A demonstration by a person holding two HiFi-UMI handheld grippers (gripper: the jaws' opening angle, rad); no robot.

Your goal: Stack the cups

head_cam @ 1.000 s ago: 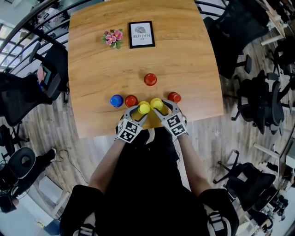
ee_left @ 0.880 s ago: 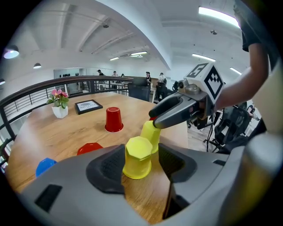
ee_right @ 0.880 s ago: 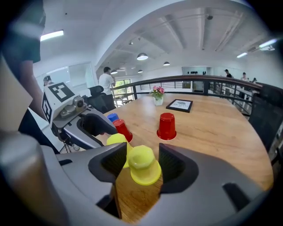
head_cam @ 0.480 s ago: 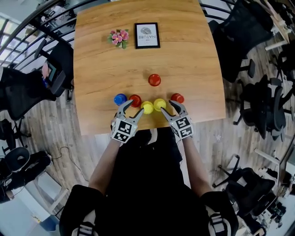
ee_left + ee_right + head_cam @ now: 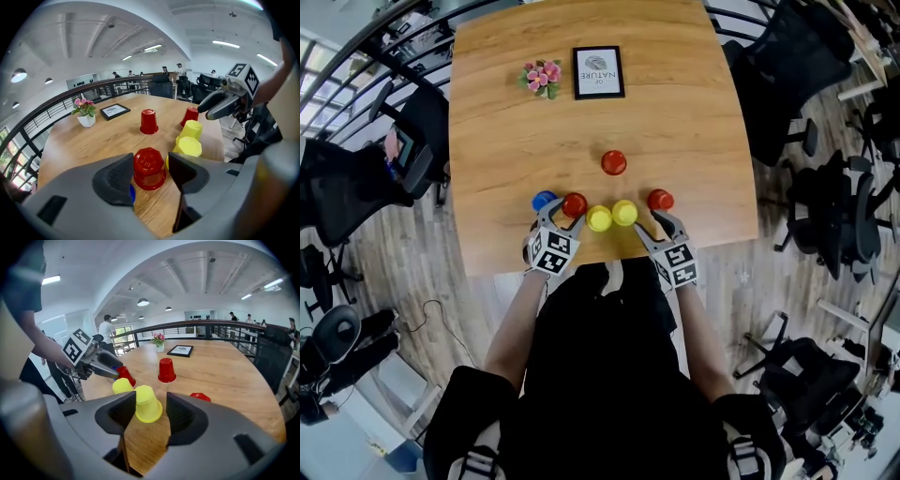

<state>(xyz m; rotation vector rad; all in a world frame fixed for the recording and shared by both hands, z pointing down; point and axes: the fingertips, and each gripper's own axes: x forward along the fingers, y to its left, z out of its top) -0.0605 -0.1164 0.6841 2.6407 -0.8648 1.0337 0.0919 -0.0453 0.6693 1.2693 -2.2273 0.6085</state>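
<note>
Several cups stand upside down on the wooden table (image 5: 516, 141). Near its front edge they form a row: blue cup (image 5: 543, 199), red cup (image 5: 575, 204), two yellow cups (image 5: 599, 218) (image 5: 624, 212) and another red cup (image 5: 660, 199). A third red cup (image 5: 614, 162) stands alone farther back. My left gripper (image 5: 562, 220) is open, its jaws a little wider than before, and the red cup (image 5: 149, 168) stands between its tips untouched. My right gripper (image 5: 655, 223) is open; its jaws have just been closing, and a yellow cup (image 5: 148, 404) stands between them, free of the pads.
A framed picture (image 5: 599, 71) and a small pot of pink flowers (image 5: 542, 75) stand at the table's far side. Black office chairs (image 5: 787, 75) surround the table. In the left gripper view the right gripper (image 5: 225, 101) reaches in beside the yellow cups (image 5: 190, 138).
My left gripper has shifted left, from the yellow cup to the red cup beside the blue one. My right gripper has drawn slightly back from its yellow cup. All cups stay on the table.
</note>
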